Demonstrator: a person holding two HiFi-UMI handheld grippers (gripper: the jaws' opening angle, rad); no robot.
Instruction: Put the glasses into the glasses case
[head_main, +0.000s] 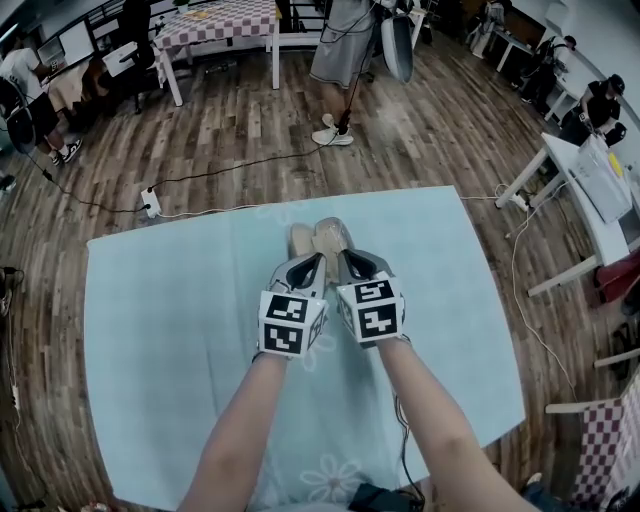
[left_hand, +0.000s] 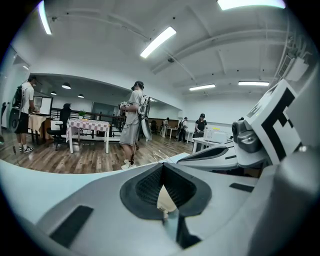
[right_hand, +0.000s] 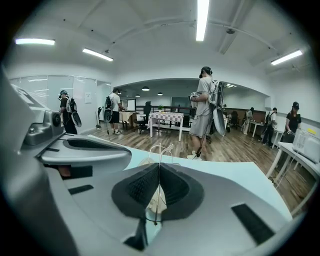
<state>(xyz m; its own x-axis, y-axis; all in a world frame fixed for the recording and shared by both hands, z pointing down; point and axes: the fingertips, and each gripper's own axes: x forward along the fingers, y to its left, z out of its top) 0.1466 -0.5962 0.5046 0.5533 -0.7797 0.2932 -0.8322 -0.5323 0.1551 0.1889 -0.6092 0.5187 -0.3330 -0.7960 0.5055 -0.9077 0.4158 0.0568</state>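
1. The teal tabletop (head_main: 160, 330) spreads beneath both claws and out to every side of them.
2. A person (right_hand: 202, 120) stands on the wood floor (head_main: 420, 120), well beyond the claw tips and past the tabletop's far edge.
3. The left claw (head_main: 306, 262) and right claw (head_main: 346, 258) sit close side by side, tips pointing the same way.
4. The beige case (head_main: 333, 235) is right at the tips of both claws, just ahead of them. Whether it rests on the tabletop cannot be told.
5. The left claw's jaws are pressed together, with a beige edge of the case pinched in their gap.
6. The right claw's jaws are all but closed, nipping the thin wire of the glasses (right_hand: 160, 150). The rims poke out just ahead of its tips, with the case showing behind them.
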